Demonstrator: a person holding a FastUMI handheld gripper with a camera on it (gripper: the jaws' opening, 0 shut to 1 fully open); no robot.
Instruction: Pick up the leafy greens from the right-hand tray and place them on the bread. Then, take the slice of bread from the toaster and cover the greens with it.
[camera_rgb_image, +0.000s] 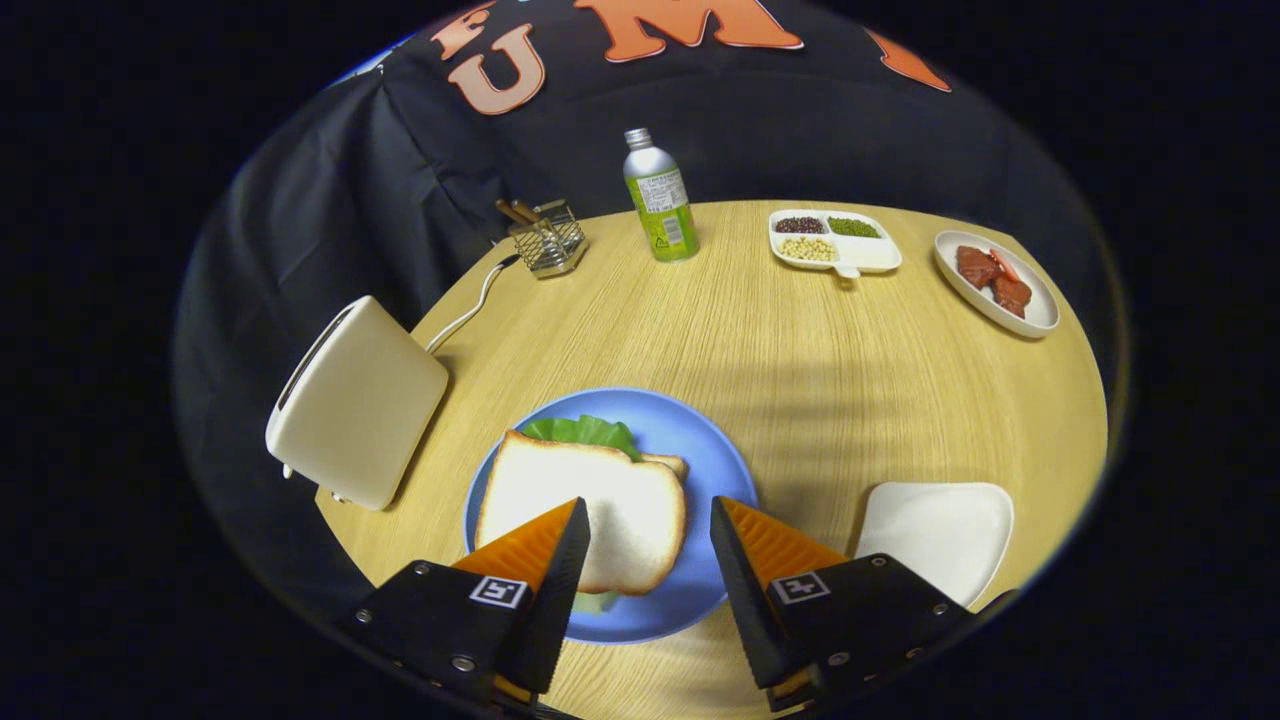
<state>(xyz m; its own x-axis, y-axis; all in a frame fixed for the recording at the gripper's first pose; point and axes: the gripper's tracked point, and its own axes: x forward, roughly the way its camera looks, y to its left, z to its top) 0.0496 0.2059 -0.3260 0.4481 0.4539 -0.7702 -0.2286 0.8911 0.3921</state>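
Black cloth hangs behind a round wooden table (800, 350), which carries everything else. Largest on it is the toaster (355, 405), standing left of the blue plate (700, 440) near the table's edge, its slot turned away so what is inside cannot be told; a white cord (470, 305) runs from it toward the back. The plate lies just ahead of the gripper (648, 525), whose fingers stand wide apart and hold nothing, their tips over the plate's near half. On the plate a bread slice (590, 505) lies on top, with the greens (585, 432) showing from under its far edge and a little at its near edge, and the crust of a lower slice (668, 463) visible at its right corner. Right of the plate sits a white tray (940, 535) with nothing on it. Far right and back of the plate is an oval dish (1000, 300) holding reddish-brown pieces (992, 277). Left of that dish stands a divided dish (870, 255) with dark red, green and pale beans in separate compartments. Straight back from the plate stands a bottle (660, 200), upright, and left of it a small wire basket (548, 240) holding sticks.
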